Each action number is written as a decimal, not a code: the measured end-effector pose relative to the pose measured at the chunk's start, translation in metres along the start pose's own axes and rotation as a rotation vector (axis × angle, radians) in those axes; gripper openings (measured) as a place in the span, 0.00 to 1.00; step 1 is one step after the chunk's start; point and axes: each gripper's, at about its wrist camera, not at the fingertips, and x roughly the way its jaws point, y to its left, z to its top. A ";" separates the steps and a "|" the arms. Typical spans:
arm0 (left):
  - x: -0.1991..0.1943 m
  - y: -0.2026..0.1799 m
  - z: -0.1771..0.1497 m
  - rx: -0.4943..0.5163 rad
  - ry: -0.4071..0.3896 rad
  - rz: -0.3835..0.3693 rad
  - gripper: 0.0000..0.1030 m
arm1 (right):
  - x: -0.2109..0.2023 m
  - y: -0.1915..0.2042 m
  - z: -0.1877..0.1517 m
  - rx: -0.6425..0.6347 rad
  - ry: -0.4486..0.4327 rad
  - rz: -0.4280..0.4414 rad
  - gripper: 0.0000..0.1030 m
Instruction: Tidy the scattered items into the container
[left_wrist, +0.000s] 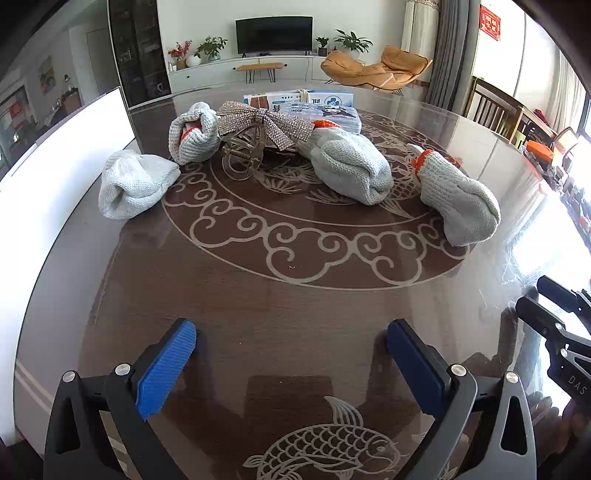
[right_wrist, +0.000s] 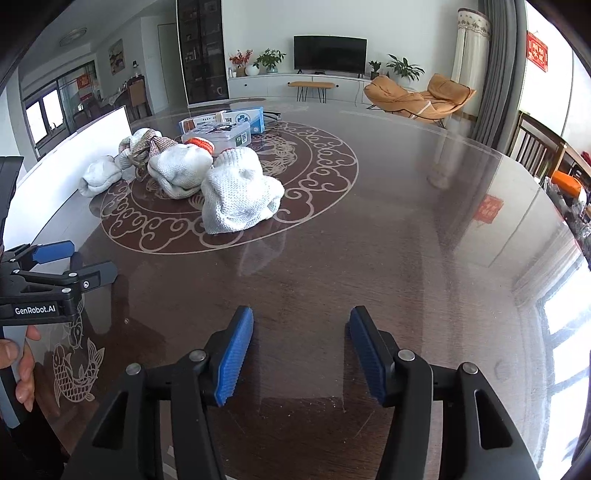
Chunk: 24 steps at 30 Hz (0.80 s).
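Several rolled grey knit gloves with orange cuffs lie on the round table: one at far left, one behind it, one in the middle, one at right. A sparkly bow hair clip lies among them. In the right wrist view the nearest glove and the clip lie far left. A white container stands at the table's left edge. My left gripper is open and empty, short of the gloves. My right gripper is open and empty.
Flat boxes and a plastic packet lie behind the gloves. The glass-topped patterned table spreads in front. Wooden chairs stand at right. The right gripper shows at the left wrist view's right edge.
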 end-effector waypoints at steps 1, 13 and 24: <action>0.000 0.000 0.000 0.000 0.000 0.000 1.00 | 0.000 0.000 0.000 -0.001 0.000 0.000 0.55; -0.004 0.001 -0.004 0.000 -0.009 0.000 1.00 | 0.000 0.000 0.000 -0.002 0.000 -0.002 0.55; -0.004 0.001 -0.005 0.000 -0.010 0.000 1.00 | 0.000 0.000 0.000 -0.001 -0.001 -0.002 0.55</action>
